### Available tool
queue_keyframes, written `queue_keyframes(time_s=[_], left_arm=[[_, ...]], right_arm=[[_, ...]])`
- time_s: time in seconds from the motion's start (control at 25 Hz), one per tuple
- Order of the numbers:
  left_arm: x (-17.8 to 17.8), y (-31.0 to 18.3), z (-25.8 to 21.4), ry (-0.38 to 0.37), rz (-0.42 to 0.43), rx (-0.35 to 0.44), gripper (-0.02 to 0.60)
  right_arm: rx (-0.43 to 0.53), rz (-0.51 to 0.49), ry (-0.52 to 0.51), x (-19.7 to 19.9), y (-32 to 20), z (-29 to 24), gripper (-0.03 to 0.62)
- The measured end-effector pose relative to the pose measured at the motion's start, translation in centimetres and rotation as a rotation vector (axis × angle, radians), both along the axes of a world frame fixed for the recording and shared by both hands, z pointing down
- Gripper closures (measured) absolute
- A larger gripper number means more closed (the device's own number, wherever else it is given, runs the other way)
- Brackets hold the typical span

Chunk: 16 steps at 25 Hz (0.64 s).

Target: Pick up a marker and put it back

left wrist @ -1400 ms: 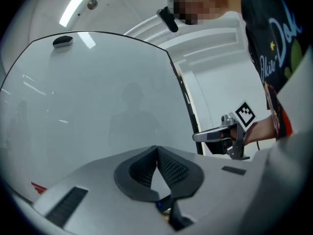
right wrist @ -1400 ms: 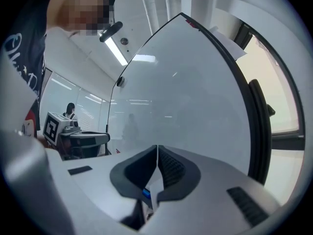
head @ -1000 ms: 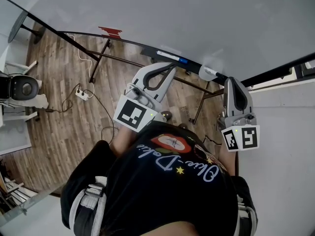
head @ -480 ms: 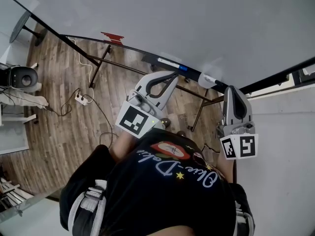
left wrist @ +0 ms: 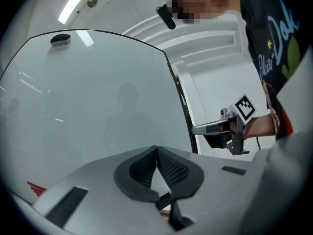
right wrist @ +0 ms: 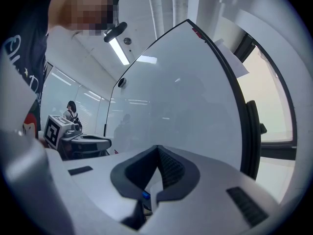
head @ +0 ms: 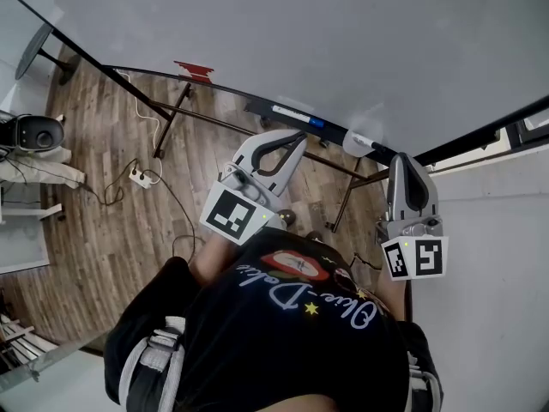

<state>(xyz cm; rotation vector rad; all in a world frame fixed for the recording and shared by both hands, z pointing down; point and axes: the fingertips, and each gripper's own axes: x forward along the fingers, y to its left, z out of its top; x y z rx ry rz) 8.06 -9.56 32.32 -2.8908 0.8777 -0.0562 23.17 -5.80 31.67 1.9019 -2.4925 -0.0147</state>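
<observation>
A white marker with a blue cap (head: 298,113) lies on the ledge along the bottom edge of the whiteboard (head: 326,41). A round white eraser (head: 358,142) sits on the ledge to its right. My left gripper (head: 287,140) is just short of the ledge, below the marker, with its jaws shut and nothing between them (left wrist: 157,149). My right gripper (head: 405,163) is beside the board's right end, also shut and empty (right wrist: 157,148). A bit of blue (right wrist: 145,195) shows through the gap under its jaws. Each gripper view shows the other gripper (left wrist: 222,129) (right wrist: 80,142) alongside.
A red piece (head: 193,69) sticks out at the board's left lower edge. The board's dark stand legs (head: 167,110) rest on a wooden floor. A power strip with cables (head: 137,175) lies there, and a black device on a stand (head: 36,132) is at far left. A white wall (head: 489,256) is at the right.
The view has shifted a little and both grippers have drifted slightly with it. Both stay shut, and the marker lies where it was.
</observation>
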Motion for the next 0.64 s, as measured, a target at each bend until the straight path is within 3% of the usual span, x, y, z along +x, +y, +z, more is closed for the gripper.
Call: queue_keyframes(time_s=[0.64], left_arm=[[0.26,0.04,0.25,0.0,0.002,-0.006,0.578]], right_arm=[[-0.014,0.014,0.002,0.51,-0.08,0.59,0.594]])
